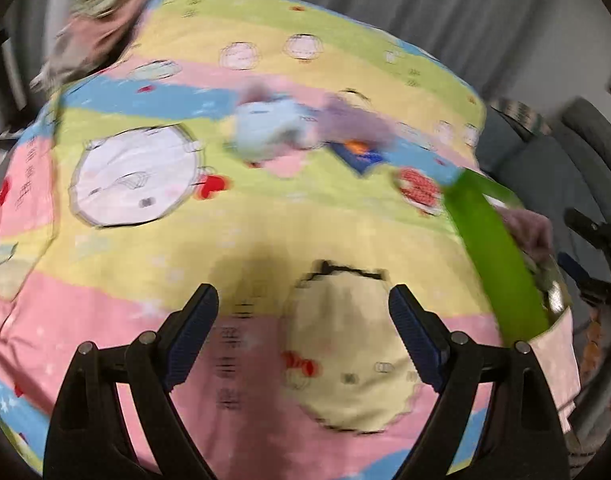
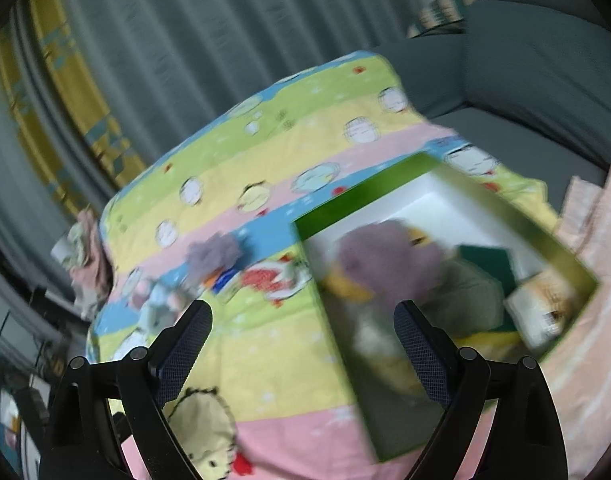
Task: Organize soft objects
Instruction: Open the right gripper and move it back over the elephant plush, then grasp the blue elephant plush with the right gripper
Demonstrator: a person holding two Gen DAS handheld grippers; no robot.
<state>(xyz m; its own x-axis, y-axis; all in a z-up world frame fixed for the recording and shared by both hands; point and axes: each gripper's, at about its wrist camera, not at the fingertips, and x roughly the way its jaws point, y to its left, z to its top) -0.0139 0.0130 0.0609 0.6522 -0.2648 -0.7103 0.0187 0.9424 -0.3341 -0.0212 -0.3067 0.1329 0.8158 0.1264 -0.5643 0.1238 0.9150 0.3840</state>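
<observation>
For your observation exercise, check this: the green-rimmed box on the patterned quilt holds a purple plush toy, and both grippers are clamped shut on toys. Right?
One error: both grippers are open and empty, as each wrist view shows. The green-rimmed box on the patterned quilt does hold a purple plush toy.

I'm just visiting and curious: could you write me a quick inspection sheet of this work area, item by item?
Surface: striped cartoon-print blanket covers it.
Job's things: purple plush toy lies in the green-rimmed box; light blue plush toy and another purple plush toy lie on the blanket, blurred.
Clutter: bundle of pinkish cloth at the blanket's far left corner.
Grippers: left gripper open, nothing between its fingers; right gripper open above the box edge, holding nothing.
Cables: nothing seen.
Surroundings: grey curtain, grey sofa.
</observation>
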